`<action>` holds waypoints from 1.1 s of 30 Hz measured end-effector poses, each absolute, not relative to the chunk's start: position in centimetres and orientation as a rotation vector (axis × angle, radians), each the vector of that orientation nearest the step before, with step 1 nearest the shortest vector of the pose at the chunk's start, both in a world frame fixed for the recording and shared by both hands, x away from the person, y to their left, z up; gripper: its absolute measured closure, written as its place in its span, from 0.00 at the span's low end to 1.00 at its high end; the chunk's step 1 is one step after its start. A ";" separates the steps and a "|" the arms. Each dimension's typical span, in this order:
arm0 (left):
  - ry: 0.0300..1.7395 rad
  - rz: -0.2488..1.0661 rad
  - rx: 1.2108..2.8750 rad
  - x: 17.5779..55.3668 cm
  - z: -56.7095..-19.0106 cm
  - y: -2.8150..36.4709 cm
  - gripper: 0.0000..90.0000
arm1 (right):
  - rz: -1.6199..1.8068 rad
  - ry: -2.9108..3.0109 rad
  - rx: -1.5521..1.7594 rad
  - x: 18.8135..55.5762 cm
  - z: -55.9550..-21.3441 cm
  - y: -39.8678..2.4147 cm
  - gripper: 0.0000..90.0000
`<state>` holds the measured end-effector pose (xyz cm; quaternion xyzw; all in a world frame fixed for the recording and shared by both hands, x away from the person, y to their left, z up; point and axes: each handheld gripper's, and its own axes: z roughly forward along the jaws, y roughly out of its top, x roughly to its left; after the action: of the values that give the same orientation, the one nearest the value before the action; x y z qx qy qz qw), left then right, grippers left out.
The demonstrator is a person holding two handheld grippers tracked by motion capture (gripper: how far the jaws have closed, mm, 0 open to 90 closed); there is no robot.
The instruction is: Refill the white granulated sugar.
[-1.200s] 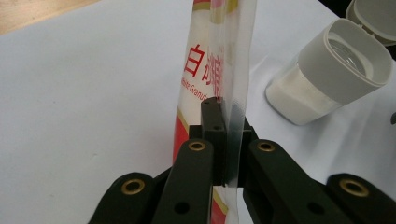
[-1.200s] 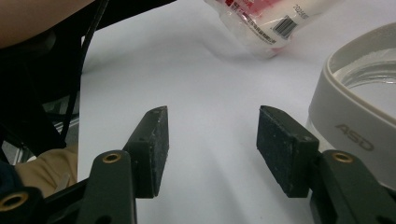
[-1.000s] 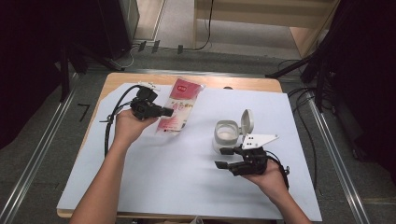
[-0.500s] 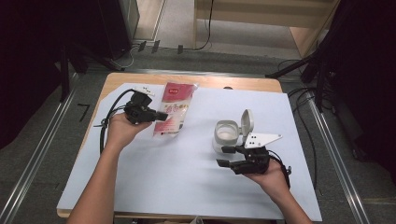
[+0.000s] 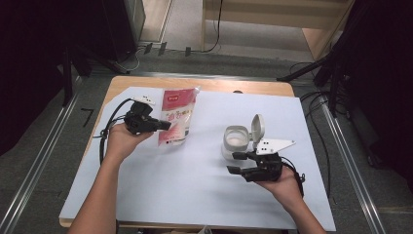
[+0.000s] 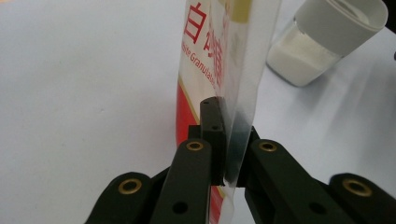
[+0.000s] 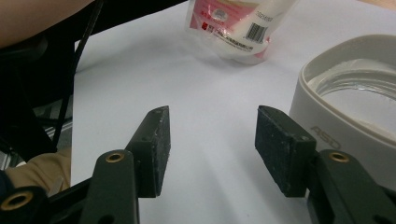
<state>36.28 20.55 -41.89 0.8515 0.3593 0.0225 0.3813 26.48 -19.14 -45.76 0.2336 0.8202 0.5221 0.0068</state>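
I am at a table (image 5: 204, 195) covered with a pale sheet, holding a two-jaw gripper in each hand. At the left, toward the far side, my left gripper (image 5: 163, 126) is clamped tight on the side edge of a red-and-white sugar pouch (image 5: 176, 117). At the right and nearer to me stands a white jar (image 5: 235, 141) with its flip lid (image 5: 257, 127) thrown back; my right gripper (image 5: 236, 163) rests just beside the jar's near side, jaws about half open, with nothing between them.

What could go wrong: the biggest risk is the pouch. I hold it by thin film only — in the left gripper view the pads (image 6: 215, 135) pinch a clear seam while the weight of the sugar hangs from that grip. The film could slide out of the jaws, or the pouch could sag and twist, and sugar would land on the sheet instead of in the jar. A lesser risk is the jar itself: nothing grips it, so a nudge from the pouch or from my right gripper could shove or tip it. Smallest, the raised lid could catch the pouch if it is brought over.

The pouch reaches away from the left gripper's tips toward the far side, well apart from the jar, which stands to its right and nearer.
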 end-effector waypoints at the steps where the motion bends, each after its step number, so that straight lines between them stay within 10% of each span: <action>1: 0.916 0.046 2.170 36.2 -42.0 20.7 0.99 | 1.629 2.567 0.730 26.5 -45.8 -19.1 0.51; 33: 0.890 0.009 2.127 34.9 -42.2 21.9 0.77 | 1.598 2.570 0.723 26.6 -45.8 -19.2 0.51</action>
<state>34.94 21.92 -42.20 0.8432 0.3527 0.0037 0.4057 26.60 -19.24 -45.84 0.2322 0.8259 0.5135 0.0151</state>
